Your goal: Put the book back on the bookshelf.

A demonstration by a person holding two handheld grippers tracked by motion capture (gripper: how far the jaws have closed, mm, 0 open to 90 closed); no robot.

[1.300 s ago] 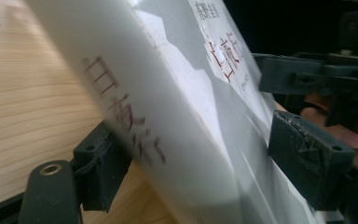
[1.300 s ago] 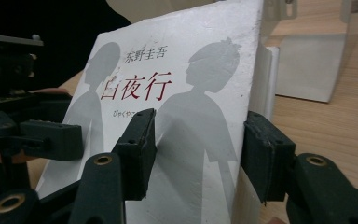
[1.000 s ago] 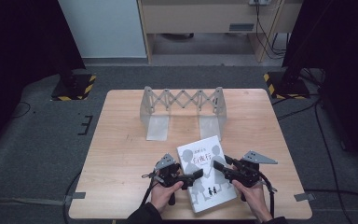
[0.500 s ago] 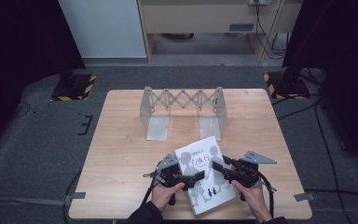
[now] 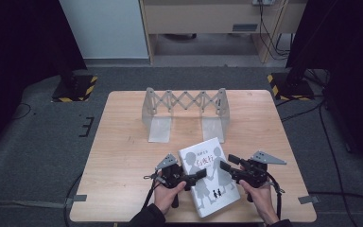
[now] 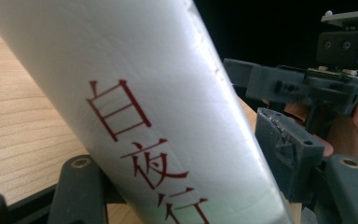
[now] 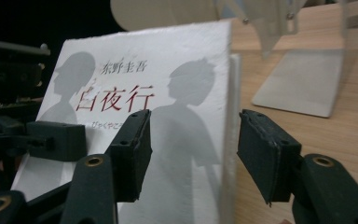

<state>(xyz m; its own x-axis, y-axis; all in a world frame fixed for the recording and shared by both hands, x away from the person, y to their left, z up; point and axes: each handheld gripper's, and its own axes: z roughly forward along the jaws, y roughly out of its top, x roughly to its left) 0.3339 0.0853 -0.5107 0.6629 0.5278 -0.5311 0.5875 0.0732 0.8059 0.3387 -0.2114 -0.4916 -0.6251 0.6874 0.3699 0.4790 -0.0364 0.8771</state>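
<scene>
Straddling the book (image 5: 209,177) at the table's (image 5: 123,156) 6 o'clock edge, the left gripper (image 5: 194,176) has just been closing its jaws on the spine (red lettering). The right gripper (image 5: 226,164), its jaws just widened and apart, brackets the 3 o'clock edge without pressing.

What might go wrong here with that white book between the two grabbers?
The left gripper has just been closing on the book, clamping its spine side, while the right gripper has just been opening, with a gap beside the page edge. Held from one side, the tilted book could swing or slip onto the table. Its cover might also flop open.
</scene>
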